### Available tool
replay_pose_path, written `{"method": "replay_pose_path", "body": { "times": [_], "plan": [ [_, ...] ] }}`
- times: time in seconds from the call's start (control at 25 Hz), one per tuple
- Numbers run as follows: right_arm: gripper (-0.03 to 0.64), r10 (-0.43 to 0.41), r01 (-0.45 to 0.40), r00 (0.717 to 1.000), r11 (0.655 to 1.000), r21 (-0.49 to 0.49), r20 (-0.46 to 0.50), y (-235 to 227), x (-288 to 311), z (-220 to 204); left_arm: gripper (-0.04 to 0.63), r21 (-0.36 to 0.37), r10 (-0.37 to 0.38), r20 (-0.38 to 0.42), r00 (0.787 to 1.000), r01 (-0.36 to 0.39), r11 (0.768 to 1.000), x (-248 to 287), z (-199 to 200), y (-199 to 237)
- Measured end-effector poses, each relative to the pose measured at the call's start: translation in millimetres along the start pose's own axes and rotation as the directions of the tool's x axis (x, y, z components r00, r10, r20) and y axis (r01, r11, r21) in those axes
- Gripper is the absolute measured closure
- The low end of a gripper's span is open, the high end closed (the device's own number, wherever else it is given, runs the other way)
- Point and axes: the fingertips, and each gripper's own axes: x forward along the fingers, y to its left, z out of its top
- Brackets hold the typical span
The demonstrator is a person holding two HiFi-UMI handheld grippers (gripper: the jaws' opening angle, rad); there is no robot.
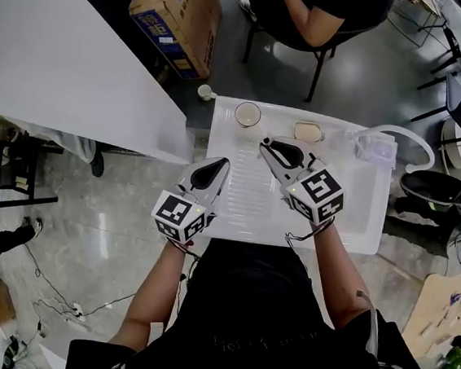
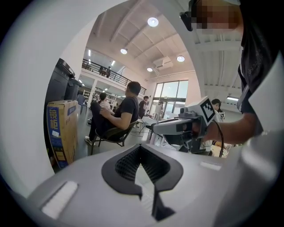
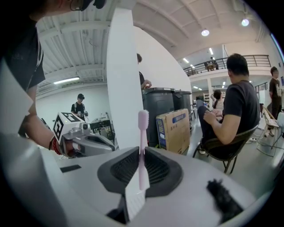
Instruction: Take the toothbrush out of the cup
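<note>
In the right gripper view a pale pink toothbrush (image 3: 142,146) stands upright between the jaws, bristle head on top, and my right gripper (image 3: 141,166) is shut on its handle. In the head view this gripper (image 1: 272,149) hovers over the white tray (image 1: 358,218), a little nearer me than the round cup (image 1: 248,114) at the tray's far edge. The toothbrush is out of the cup, and I cannot make it out in the head view. My left gripper (image 1: 214,172) hangs over the tray's left edge, jaws together on nothing. In its own view, the left gripper (image 2: 142,153) faces the right gripper (image 2: 177,127).
A pale soap-like block (image 1: 308,132) and a clear plastic item (image 1: 378,148) lie at the tray's far side. A white table (image 1: 63,64) stands to the left, with a cardboard box (image 1: 179,14) beyond. A person sits on a chair (image 1: 314,16) behind the tray.
</note>
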Motion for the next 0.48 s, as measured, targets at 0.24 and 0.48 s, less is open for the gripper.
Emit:
{"method": "replay_pose_path", "body": {
  "times": [0.24,0.48],
  "plan": [
    [0.571,0.002,-0.002,1.000,1.000,0.002,-0.027,13,-5,-11,0.586,-0.005,0.026,0.044,0.999,-0.025,1.000,-3,7,0],
    [0.571,-0.017,0.018,0.999,1.000,0.010,-0.033,20,-16,-18,0.586,-0.001,0.017,0.043,0.999,-0.017,1.000,0,6,1]
  ]
}}
